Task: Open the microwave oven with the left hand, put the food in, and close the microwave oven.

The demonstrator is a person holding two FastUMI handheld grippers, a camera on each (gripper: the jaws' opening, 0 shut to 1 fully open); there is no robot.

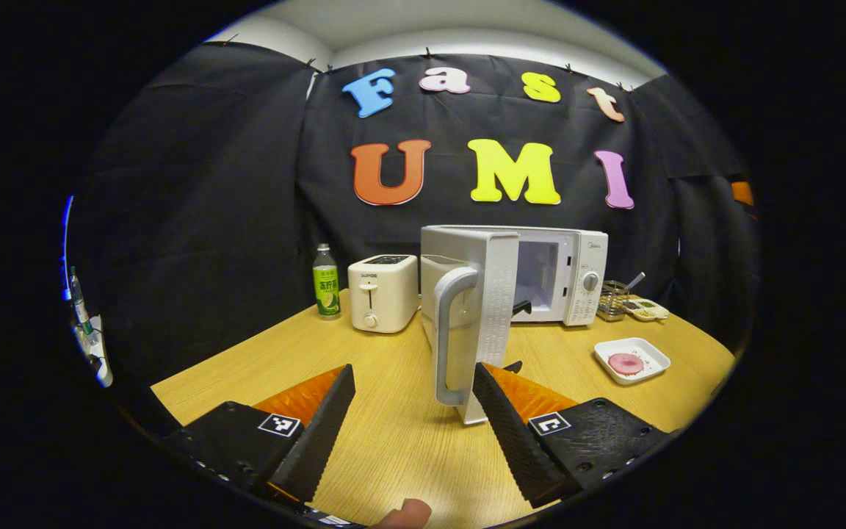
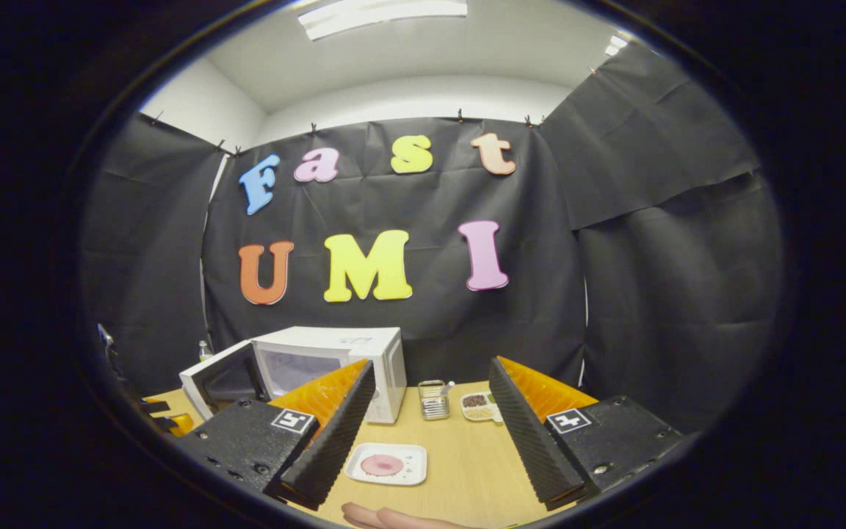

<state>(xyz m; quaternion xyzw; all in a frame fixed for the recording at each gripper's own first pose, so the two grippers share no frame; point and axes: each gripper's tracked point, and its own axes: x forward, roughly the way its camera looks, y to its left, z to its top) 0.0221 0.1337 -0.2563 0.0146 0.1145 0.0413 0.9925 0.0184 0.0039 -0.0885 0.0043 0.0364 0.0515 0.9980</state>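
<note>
**Inspector:** State of the door?

**Assessor:** The microwave oven (image 1: 540, 273) stands toward the back edge of the worktop (image 1: 401, 433), its door (image 1: 471, 323) swung wide, edge-on in the left gripper view, handle (image 1: 446, 334) facing out. The cavity is exposed. I judge the opening step complete.

**Inspector:** Left tongs?

**Assessor:** The left tongs (image 1: 412, 415) are spread wide and hold nothing. One finger sits just beside the door's lower edge; whether it touches I cannot tell.

**Inspector:** Right tongs?

**Assessor:** The right tongs (image 2: 430, 433) are likewise wide apart and empty, hovering above the worktop near its front edge.

**Inspector:** The food?

**Assessor:** A pink round slice (image 2: 382, 464) lies on a white square plate (image 2: 386, 464), in front of the oven toward the right side of the worktop, between the right tongs' fingers as seen from the right gripper view.

**Inspector:** Recommendation for loading?

**Assessor:** Grip the plate by its rim, keep it level, enter the cavity squarely, and keep the left tongs off the door so it does not swing back.

**Inspector:** Surroundings?

**Assessor:** Pale wood-grain worktop. A toaster (image 1: 382, 292) and a bottle (image 1: 326, 283) stand left of the oven; a small wire rack (image 2: 434, 399) and a divided dish (image 2: 480, 406) sit to its right, near the back edge. Black cloth walls, white ceiling with a strip light.
</note>
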